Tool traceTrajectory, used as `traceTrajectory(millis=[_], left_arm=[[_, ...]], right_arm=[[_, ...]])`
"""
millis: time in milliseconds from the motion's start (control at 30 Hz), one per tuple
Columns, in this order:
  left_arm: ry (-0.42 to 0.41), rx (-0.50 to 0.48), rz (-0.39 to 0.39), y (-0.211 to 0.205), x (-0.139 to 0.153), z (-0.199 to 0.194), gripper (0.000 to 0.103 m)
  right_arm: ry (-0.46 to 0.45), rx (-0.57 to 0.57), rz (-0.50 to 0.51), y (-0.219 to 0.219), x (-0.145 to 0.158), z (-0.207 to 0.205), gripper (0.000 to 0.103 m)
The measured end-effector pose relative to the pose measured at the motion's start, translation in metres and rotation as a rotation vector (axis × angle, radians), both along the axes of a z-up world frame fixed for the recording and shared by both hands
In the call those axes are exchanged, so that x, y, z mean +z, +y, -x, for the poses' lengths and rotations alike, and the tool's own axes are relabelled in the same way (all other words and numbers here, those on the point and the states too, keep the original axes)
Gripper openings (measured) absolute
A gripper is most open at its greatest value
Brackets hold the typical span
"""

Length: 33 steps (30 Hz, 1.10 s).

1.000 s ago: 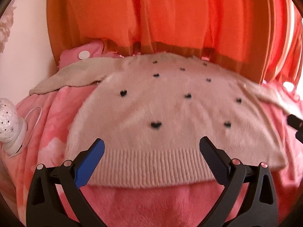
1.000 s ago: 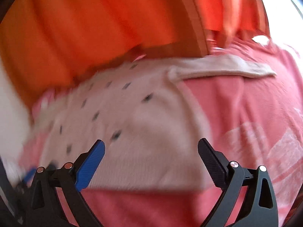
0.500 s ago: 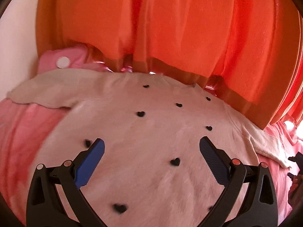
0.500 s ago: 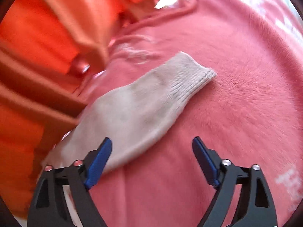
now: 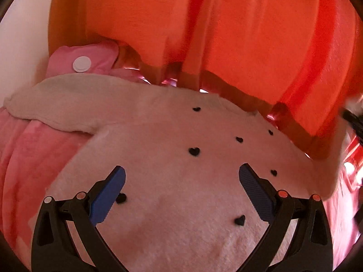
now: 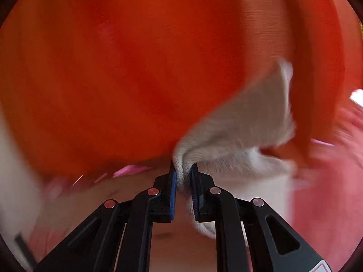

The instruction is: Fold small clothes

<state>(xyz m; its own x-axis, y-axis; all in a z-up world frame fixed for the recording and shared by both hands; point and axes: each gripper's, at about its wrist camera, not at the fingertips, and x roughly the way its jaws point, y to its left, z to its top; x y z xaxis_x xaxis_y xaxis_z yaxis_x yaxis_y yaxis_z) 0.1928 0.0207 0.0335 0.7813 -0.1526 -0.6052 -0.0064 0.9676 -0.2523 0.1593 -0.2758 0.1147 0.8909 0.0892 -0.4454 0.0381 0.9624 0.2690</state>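
While the cream sweater [image 5: 181, 181] with small black hearts lies spread on a pink fleece blanket [image 5: 29, 158], its right sleeve [image 6: 245, 122] is lifted off the bed, the ribbed cuff pinched between the just-closed blue pads of the right gripper [image 6: 184, 174]. Over the sweater's body, the left gripper [image 5: 181, 176] hovers with jaws wide apart, gripping nothing. Orange curtains [image 5: 226, 34] hang behind.

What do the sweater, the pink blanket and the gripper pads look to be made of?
Sweater: soft fuzzy knit, likely wool or acrylic; nap on the body, ribbed cuff in the right gripper.
Pink blanket: plush fleece by its look, matte and mottled.
Left gripper pads: blue, finely ridged, probably rubber or plastic.
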Motion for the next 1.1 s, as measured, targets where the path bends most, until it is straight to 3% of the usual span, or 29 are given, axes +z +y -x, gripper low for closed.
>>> traceTrajectory(millis=[100,200,300,367,467,567,667,800,867,933,967,1000,1033,1067,1100], left_arm=[[0.025,0.004,0.018,0.011,-0.005,-0.010,0.098],[0.063,0.006,0.053,0.024,-0.012,-0.024,0.098],[0.086,-0.001,0.121,0.036,-0.016,-0.036,0.098],[0.106,0.001,0.162,0.041,-0.020,-0.047,0.098],[0.162,0.018,0.256,0.050,-0.029,-0.071,0.098],[0.198,0.019,0.348,0.055,-0.036,-0.087,0.098],[0.297,0.032,0.400,0.052,-0.054,-0.099,0.098],[0.297,0.028,0.399,0.045,-0.051,-0.096,0.097],[0.302,0.028,0.391,0.042,-0.050,-0.099,0.083],[0.308,-0.015,0.394,0.039,-0.051,-0.108,0.041],[0.314,-0.047,0.423,0.037,-0.052,-0.114,0.028],[0.308,-0.075,0.466,0.038,-0.052,-0.118,0.005],[0.306,-0.090,0.500,0.038,-0.049,-0.121,0.007],[0.266,-0.100,0.514,0.038,-0.040,-0.122,0.007],[0.202,-0.125,0.502,0.035,-0.024,-0.121,0.006]], right_arm=[[0.171,0.154,0.071,0.096,-0.059,-0.047,0.017],[0.272,0.145,0.109,0.119,-0.098,-0.057,0.018],[0.252,0.069,-0.006,0.087,-0.097,-0.026,0.028],[0.235,-0.019,-0.093,0.050,-0.096,0.002,0.048],[0.239,-0.158,-0.181,-0.002,-0.104,0.045,0.055],[0.252,-0.267,-0.334,-0.052,-0.121,0.063,0.055],[0.271,-0.303,-0.431,-0.075,-0.142,0.062,0.055],[0.252,-0.300,-0.447,-0.079,-0.146,0.054,0.055],[0.239,-0.299,-0.460,-0.084,-0.148,0.046,0.055],[0.224,-0.303,-0.485,-0.089,-0.152,0.039,0.055],[0.213,-0.308,-0.499,-0.093,-0.154,0.036,0.052],[0.207,-0.313,-0.503,-0.096,-0.154,0.034,0.046],[0.199,-0.305,-0.512,-0.098,-0.153,0.030,0.017],[0.176,-0.282,-0.521,-0.099,-0.148,0.028,0.008],[0.138,-0.275,-0.514,-0.098,-0.139,0.031,0.008]])
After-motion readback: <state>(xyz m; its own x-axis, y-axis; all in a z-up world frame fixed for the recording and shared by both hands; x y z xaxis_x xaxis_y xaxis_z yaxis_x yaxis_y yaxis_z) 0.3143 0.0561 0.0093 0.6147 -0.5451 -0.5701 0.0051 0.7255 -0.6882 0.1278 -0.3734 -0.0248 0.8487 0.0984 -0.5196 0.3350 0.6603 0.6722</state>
